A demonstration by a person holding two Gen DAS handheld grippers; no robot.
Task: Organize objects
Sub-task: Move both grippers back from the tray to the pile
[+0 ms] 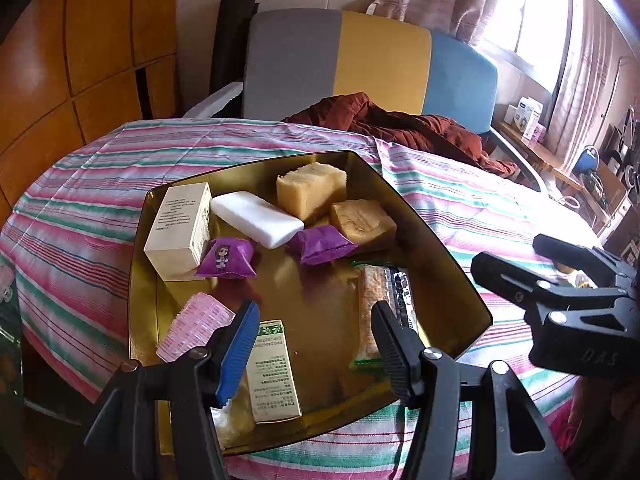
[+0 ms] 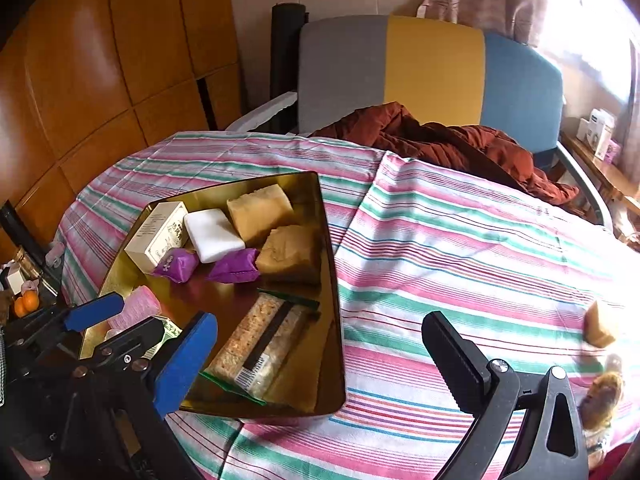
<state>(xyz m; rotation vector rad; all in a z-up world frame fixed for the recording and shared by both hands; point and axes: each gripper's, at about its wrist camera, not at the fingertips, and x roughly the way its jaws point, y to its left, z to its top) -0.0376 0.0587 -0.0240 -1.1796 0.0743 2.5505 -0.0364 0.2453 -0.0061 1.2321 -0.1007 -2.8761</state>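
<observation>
Nine items lie in the gold tray, which sits on the striped cloth. Counted: two tan blocks, two purple sachets, one cream box, one white bar, one pink brush, one green-print box and one cracker pack. A pale lump under the green-print box may be a tenth; I cannot tell what it is.

Outside the tray, one more tan block rests on the cloth to the right, well apart from the tray, with a brownish wrapped thing just nearer the camera, too glared to name.

The step in hand looks like gathering the leftovers into the tray. The left gripper hovers over the tray's near end, jaws apart and holding nothing. The right gripper hangs over the tray's right edge and the cloth, jaws wide apart, also empty.

The next move probably calls for the right gripper to swing right to the stray block, straddle it, close gently since it looks soft, and carry it to the bare middle of the tray.
</observation>
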